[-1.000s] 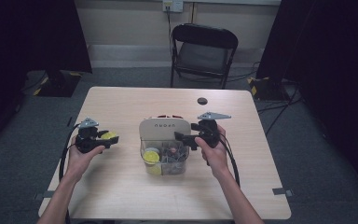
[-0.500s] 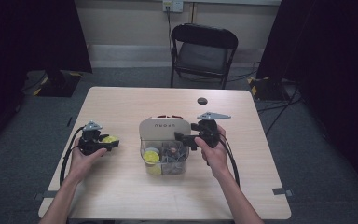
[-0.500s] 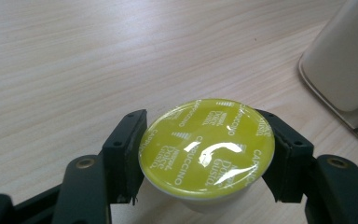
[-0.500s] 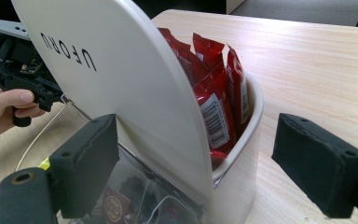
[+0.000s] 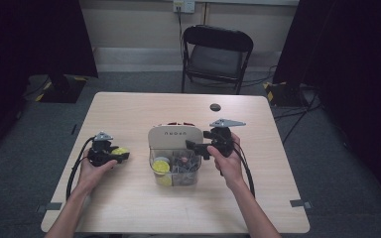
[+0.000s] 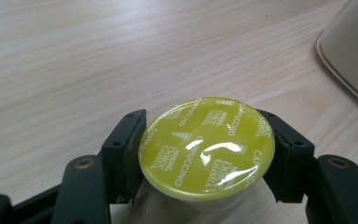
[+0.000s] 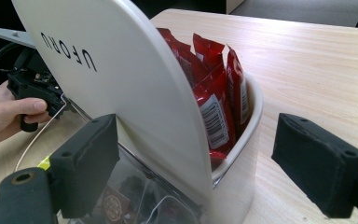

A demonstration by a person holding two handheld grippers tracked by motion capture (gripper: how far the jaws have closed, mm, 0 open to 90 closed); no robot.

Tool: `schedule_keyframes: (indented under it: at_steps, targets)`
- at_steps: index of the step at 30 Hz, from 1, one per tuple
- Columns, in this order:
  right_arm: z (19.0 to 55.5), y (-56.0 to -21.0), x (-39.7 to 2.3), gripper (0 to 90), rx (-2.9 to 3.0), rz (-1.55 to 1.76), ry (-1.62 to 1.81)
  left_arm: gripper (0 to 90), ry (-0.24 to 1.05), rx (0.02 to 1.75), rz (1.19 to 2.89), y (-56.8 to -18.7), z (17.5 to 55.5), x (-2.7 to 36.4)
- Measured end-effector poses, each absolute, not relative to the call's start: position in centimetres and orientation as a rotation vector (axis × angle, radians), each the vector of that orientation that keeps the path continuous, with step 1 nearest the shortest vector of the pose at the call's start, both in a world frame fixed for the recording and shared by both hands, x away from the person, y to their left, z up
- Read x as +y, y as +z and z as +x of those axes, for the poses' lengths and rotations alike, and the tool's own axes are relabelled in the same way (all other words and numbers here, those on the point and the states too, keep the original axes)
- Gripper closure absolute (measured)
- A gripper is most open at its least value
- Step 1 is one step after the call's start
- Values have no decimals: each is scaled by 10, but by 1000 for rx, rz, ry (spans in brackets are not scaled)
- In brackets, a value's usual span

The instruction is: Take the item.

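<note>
From the high view, the left gripper (image 5: 121, 154) sits low over the counter (image 5: 129, 208), left of a clear box (image 5: 174, 167), with a yellow capsule (image 5: 119, 151) between its jaws. The right gripper (image 5: 192, 146) is at the box's right rim, beside the white lid (image 5: 174, 136) that stands upright behind the box; another yellow capsule (image 5: 160, 166) lies inside. A chair (image 5: 217, 55) stands beyond the counter. In the left gripper view, the jaws clamp the capsule (image 6: 207, 145) by its sides, its yellow foil top facing up, just above the counter (image 6: 74, 56). In the right gripper view, the jaws stand wide, one each side of the lid (image 7: 135, 93) and the box wall, pressing nothing; red packets (image 7: 214, 88) stand behind the lid.
</note>
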State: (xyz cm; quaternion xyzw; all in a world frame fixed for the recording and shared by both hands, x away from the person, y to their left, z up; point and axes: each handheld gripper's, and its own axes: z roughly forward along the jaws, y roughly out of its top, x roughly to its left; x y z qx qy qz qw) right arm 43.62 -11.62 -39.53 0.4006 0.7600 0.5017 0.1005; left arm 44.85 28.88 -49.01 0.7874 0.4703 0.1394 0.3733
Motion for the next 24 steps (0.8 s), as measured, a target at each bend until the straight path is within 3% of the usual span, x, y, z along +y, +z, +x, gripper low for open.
schedule_keyframes:
  at_steps: [7,24]
  targets:
    - [437,-395,-116,137,2253,1182,1482,224,348,1212,2002,-491,448,289]
    - [436,-394,-116,143,2241,1203,1489,200,407,1215,2001,-483,403,305]
